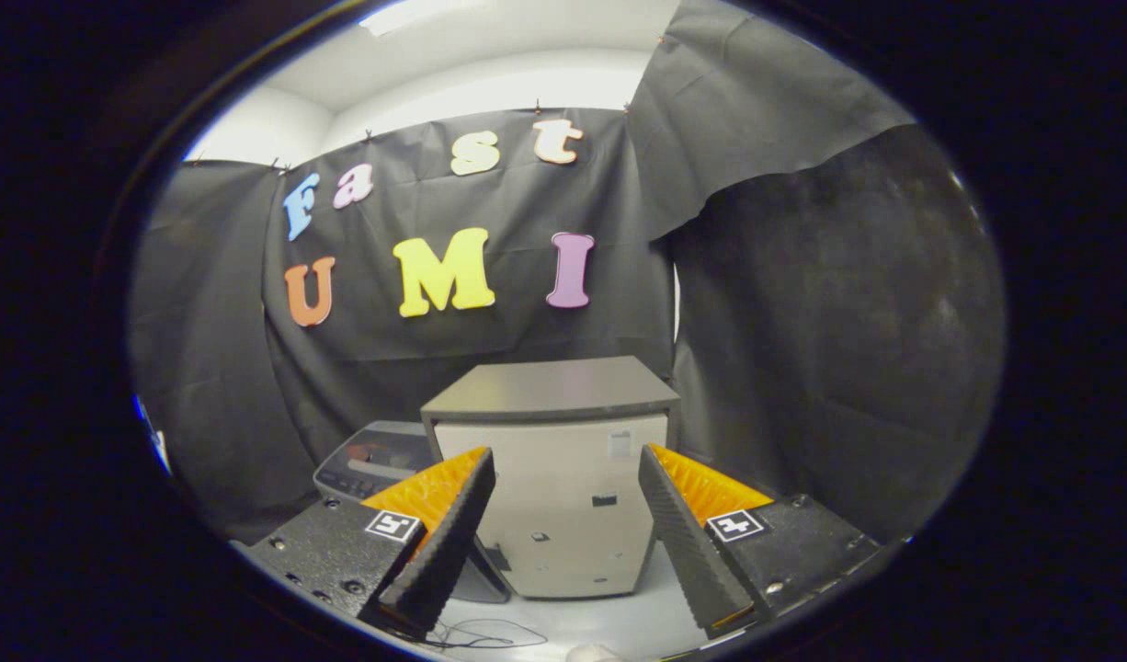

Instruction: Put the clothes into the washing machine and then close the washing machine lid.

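Observation:
A small boxy washing machine [563, 524] with a pale body stands on a white surface just ahead of my fingers. Its dark grey lid [550, 388] lies flat on top. My gripper [563, 455] is open, its fingers spread about as wide as the machine's front, with nothing between them. A small pale shape [593, 653] peeks in below the fingers; too little of it shows to tell what it is.
A grey device with a control panel [372, 467] sits beside the machine on its left, partly behind my left finger. A thin dark wire [490, 633] lies looped on the white surface [637, 616] near the fingers. Black cloth walls close in behind and on the right.

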### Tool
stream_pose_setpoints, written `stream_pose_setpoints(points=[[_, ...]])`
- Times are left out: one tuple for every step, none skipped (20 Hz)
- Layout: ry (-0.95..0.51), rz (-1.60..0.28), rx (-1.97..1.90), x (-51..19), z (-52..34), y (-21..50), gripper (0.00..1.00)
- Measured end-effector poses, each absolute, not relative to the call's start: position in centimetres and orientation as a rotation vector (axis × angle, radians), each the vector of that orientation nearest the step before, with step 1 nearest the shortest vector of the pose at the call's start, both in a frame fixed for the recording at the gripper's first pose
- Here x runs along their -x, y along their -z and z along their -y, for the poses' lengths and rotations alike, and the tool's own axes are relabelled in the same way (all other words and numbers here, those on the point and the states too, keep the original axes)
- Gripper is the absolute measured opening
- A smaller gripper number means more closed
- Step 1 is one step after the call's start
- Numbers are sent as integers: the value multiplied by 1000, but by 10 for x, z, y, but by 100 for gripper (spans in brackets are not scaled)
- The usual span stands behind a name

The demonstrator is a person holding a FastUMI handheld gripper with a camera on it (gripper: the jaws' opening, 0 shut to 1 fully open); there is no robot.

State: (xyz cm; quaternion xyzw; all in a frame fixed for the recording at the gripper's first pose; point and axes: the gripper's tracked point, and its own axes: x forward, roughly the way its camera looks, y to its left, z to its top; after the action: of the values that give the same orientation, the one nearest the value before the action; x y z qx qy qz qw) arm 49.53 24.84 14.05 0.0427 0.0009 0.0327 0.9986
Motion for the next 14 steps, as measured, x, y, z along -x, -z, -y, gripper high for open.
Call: stream_pose_setpoints(points=[[-61, -12, -71, -493, -246, -138, 98], [-60, -23, -63, -484, -238, -133, 98], [-60, -32, -62, -479, -236, -131, 98], [-67, -32, -60, -472, -235, -127, 98], [-64, -32, -50, -470, -233, -126, 99], [-57, -35, -34, -469, -229, -122, 98], [-52, -40, -27, -468, -226, -122, 98], [-56, -46, -19, -462, -225, -118, 99], [-57, -53, -13, -460, -225, -117, 99], [-56, -55, -15, -457, -223, -116, 99], [-55, -63, -15, -457, -223, -115, 99], [-55, -71, -16, -455, -223, -114, 99], [-56, -72, -22, -453, -223, -113, 99], [-57, -74, -25, -452, -223, -113, 99]])
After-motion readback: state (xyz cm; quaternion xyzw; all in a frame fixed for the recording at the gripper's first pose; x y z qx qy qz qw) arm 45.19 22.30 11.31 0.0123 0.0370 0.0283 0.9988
